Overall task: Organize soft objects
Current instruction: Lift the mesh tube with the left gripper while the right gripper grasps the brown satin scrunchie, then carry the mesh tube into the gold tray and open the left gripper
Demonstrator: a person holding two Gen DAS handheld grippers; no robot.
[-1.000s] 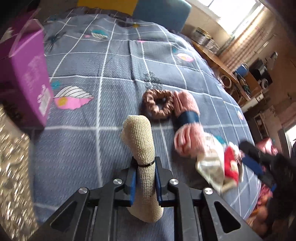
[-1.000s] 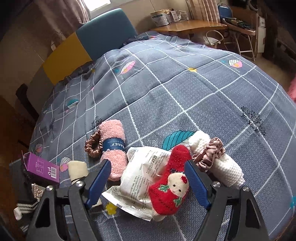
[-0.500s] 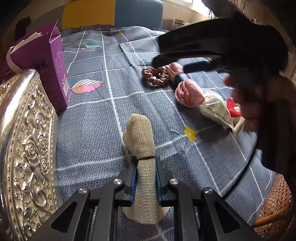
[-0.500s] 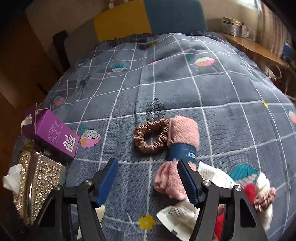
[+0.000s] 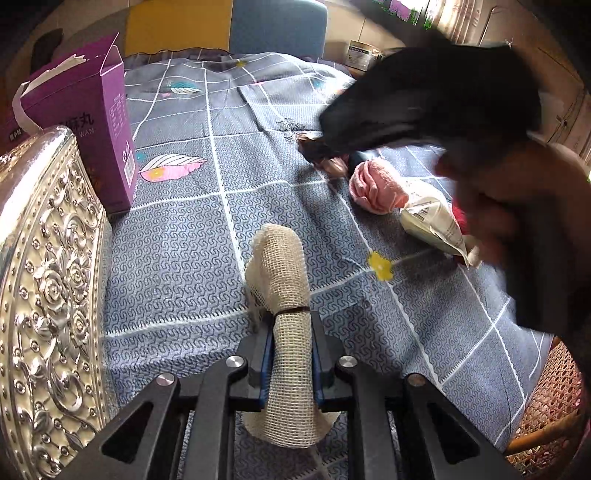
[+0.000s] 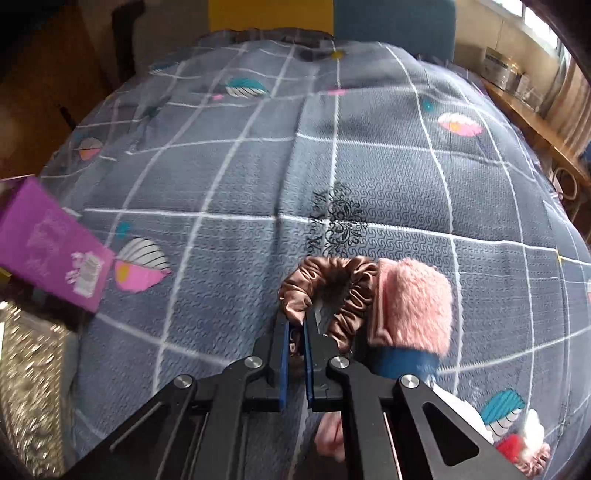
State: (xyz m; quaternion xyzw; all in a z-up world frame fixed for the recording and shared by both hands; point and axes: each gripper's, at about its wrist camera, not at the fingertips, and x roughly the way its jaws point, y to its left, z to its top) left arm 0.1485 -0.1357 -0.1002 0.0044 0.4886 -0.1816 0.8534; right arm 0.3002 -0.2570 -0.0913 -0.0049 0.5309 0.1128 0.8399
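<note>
Yellow-and-blue headboard [image 6: 332, 14] behind grey grid-pattern bedspread [image 6: 369, 166]; wooden side table [image 6: 535, 122], daylit window right.

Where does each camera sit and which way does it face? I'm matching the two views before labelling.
Left wrist: on the left claw, looking down its fingers at the bedspread; claw shut on a beige mesh roll; the right hand crosses at right.
Right wrist: on the right claw, facing down at the bed, shut on a brown scrunchie.
Shared: purple box, pink towel roll.
</note>
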